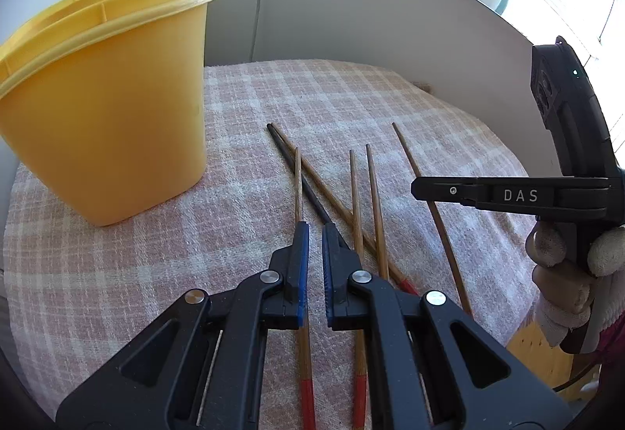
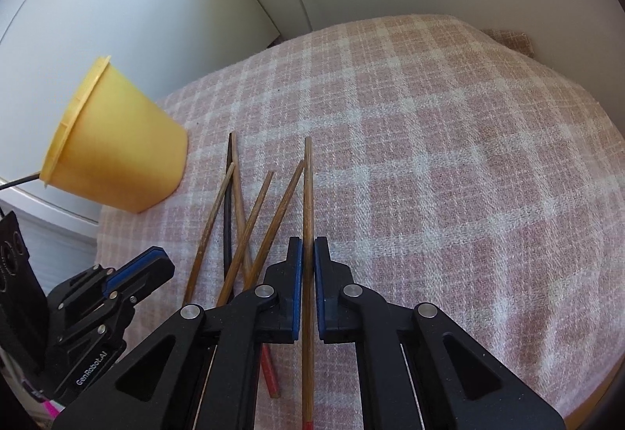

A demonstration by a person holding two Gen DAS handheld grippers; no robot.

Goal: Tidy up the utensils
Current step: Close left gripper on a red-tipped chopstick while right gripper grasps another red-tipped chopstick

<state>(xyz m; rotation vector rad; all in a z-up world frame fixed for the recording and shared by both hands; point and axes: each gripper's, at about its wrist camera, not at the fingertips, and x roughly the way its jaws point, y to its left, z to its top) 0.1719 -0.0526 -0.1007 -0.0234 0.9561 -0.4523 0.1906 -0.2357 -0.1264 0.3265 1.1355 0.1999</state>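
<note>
Right gripper (image 2: pixel 308 262) is clamping one chopstick (image 2: pixel 308 195) – pickup is happening. Left gripper (image 1: pixel 315 246) is hovering, jaws parted, empty. Next: carrying it toward the yellow cup (image 2: pixel 117 156) at ten o'clock.

A table draped in a pink checked cloth (image 1: pixel 242 195) carries a yellow tub (image 1: pixel 105 109) standing upright near its left edge. Beside it, loose chopsticks (image 1: pixel 353 203) lie scattered, some crossing, one of them black (image 1: pixel 308 191).

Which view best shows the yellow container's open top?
The left wrist view: the yellow container stands close and large, with its rim and part of the inside wall visible. The right wrist view shows it smaller, from the side, with only the rim's edge visible.
</note>
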